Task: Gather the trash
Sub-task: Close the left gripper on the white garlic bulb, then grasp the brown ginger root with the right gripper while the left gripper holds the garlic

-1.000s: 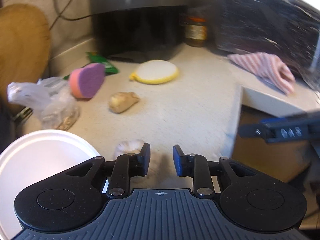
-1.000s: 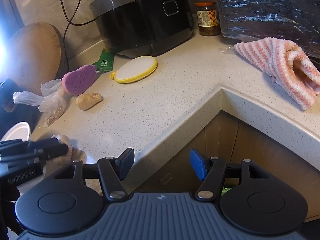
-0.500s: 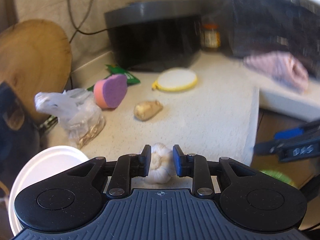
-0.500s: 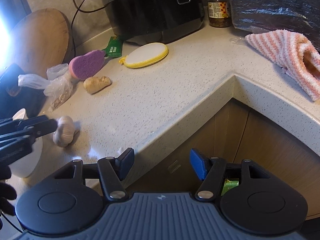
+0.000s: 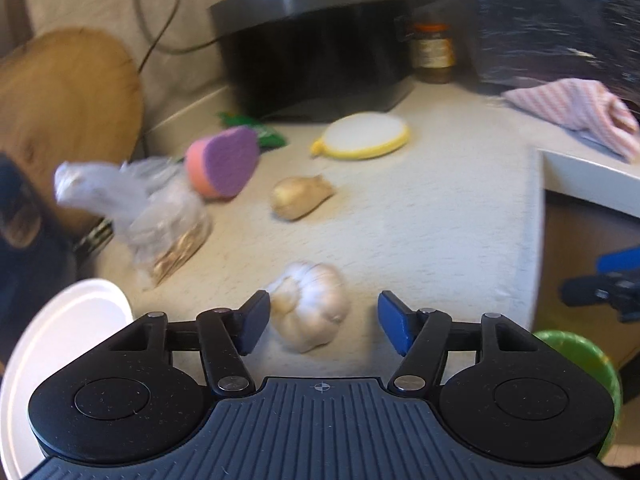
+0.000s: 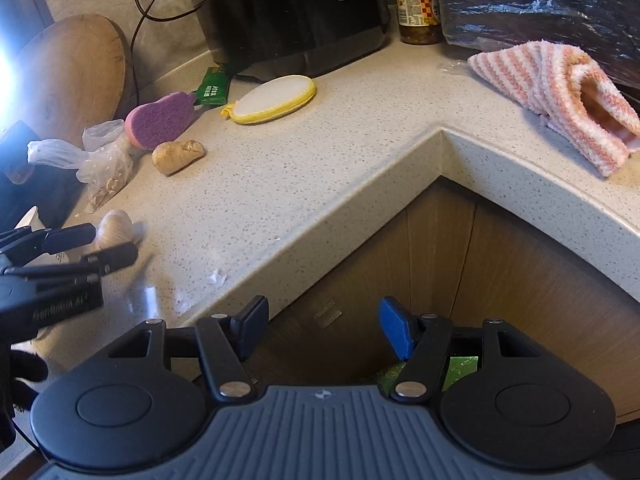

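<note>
A garlic bulb lies on the speckled counter, just ahead of my open left gripper and nearer its left finger. It also shows in the right wrist view, with the left gripper beside it. A knotted clear plastic bag with crumbs, a green wrapper and a ginger piece lie further back. My right gripper is open and empty, off the counter's inner corner above a green bin.
A white bowl stands at the left. A purple sponge, a yellow-rimmed pad, a black rice cooker, a jar, a striped cloth and a wooden board are around the counter.
My left gripper was shut around the garlic bulb and has opened, leaving it on the counter. The right gripper has drifted slightly, staying open.
</note>
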Action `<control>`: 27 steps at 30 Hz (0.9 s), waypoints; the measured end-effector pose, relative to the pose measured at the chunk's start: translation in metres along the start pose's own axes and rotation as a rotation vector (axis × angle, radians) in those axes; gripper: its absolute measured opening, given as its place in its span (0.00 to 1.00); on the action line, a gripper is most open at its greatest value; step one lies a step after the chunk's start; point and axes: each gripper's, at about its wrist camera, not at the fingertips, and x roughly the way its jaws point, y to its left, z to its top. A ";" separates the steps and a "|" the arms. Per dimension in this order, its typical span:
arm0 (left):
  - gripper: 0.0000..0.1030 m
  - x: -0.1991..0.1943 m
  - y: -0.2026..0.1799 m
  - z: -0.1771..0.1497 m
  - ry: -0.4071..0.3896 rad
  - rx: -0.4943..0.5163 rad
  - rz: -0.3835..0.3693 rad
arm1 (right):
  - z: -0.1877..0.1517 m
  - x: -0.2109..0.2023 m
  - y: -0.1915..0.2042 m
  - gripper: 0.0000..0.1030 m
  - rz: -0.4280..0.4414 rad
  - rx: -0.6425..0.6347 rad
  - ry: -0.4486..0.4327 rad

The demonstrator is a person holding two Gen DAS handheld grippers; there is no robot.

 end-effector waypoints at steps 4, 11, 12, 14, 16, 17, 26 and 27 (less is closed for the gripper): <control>0.66 0.010 0.020 0.003 0.019 -0.111 -0.001 | -0.002 -0.001 -0.003 0.61 0.000 0.000 0.005; 0.63 0.023 0.038 0.005 0.020 -0.230 -0.075 | -0.002 0.000 -0.006 0.61 -0.005 0.004 0.009; 0.62 0.022 0.039 0.006 0.007 -0.237 -0.089 | 0.000 0.000 -0.006 0.61 -0.002 -0.003 0.004; 0.60 0.021 0.041 0.007 0.006 -0.250 -0.105 | 0.004 -0.001 -0.003 0.61 0.000 -0.022 -0.011; 0.60 0.019 0.042 0.006 0.023 -0.275 -0.118 | 0.012 -0.001 0.001 0.61 0.000 -0.049 -0.033; 0.60 0.017 0.042 0.005 0.033 -0.286 -0.125 | 0.016 0.000 0.003 0.61 0.003 -0.062 -0.045; 0.60 -0.034 0.037 -0.010 0.001 -0.311 -0.179 | 0.066 0.027 0.033 0.61 0.099 -0.164 -0.087; 0.60 -0.041 0.038 -0.012 -0.003 -0.314 -0.181 | 0.074 0.032 0.039 0.61 0.122 -0.177 -0.087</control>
